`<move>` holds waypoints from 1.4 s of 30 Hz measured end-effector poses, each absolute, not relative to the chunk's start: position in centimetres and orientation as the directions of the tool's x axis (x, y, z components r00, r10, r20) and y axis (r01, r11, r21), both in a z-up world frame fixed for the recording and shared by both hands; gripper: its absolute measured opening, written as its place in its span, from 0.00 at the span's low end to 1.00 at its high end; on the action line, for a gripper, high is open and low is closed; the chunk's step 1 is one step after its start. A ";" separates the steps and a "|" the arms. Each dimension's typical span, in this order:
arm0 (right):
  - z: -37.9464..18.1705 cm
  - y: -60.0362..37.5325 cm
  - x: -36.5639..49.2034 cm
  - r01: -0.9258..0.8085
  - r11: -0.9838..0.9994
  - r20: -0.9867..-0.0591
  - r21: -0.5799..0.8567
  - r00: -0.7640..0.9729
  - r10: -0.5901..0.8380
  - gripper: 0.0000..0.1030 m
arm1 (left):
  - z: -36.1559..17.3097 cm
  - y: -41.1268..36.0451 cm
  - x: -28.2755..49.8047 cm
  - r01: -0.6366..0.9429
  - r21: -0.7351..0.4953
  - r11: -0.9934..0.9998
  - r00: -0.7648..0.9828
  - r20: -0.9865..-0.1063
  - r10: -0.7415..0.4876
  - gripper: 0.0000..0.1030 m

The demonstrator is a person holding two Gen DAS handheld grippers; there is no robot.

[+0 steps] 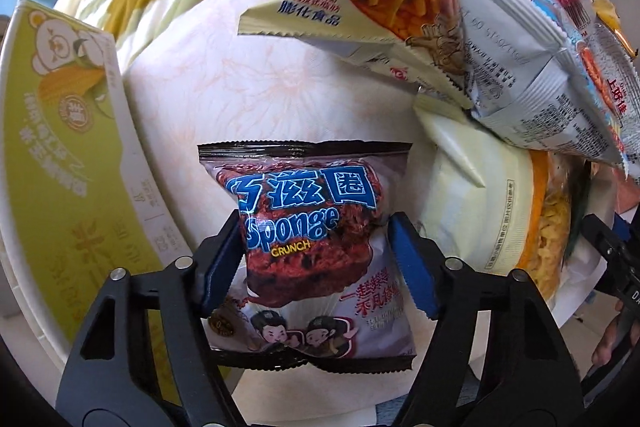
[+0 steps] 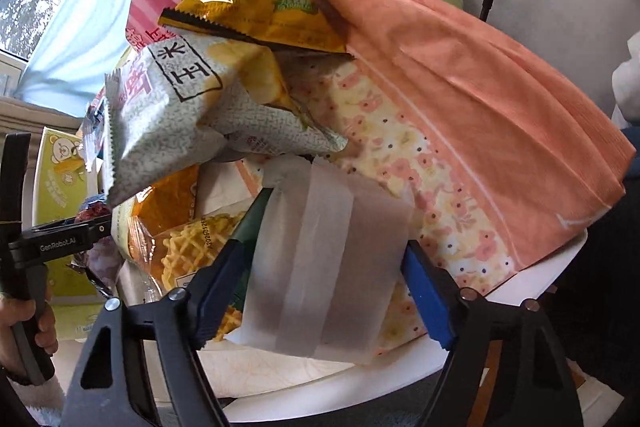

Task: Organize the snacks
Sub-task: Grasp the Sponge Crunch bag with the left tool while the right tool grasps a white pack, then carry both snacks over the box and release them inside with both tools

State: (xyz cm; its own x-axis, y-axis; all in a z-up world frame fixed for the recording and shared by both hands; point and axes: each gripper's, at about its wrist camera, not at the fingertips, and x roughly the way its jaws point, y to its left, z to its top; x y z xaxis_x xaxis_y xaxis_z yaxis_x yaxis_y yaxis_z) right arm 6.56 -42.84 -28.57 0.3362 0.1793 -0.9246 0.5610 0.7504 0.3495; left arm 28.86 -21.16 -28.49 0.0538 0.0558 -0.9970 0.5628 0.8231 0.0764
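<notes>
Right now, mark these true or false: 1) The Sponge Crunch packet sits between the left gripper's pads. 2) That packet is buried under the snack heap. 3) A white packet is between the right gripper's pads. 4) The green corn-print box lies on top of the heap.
1) True: the Sponge Crunch packet sits between the left gripper pads.
2) False: it lies apart from the snack heap, on the pale cloth.
3) True: the white packet is between the right gripper pads.
4) False: the green corn-print box stands off to the side.
</notes>
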 end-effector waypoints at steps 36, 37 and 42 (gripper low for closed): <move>-23.1 -44.4 3.8 0.495 0.782 -0.875 0.379 0.466 0.129 0.59 | -16.8 -18.6 23.5 0.451 -0.006 0.892 0.292 -0.944 -0.154 0.57; -22.3 -44.4 4.0 0.474 0.796 -0.870 0.376 0.477 0.127 0.59 | -16.1 -18.5 23.3 0.440 -0.015 0.898 0.306 -0.937 -0.166 0.57; -18.6 -44.0 5.9 0.356 0.860 -0.840 0.367 0.524 0.142 0.59 | -12.1 -16.8 22.1 0.370 -0.040 0.928 0.402 -0.894 -0.198 0.57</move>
State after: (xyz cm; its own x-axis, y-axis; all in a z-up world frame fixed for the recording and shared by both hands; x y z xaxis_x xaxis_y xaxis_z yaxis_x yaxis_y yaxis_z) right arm 5.92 -43.96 -18.65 0.5241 0.1417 -0.8398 0.3557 0.8595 0.3670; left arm 22.09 -16.78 -12.06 0.4023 -0.1985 -0.8937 0.3700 0.9282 -0.0396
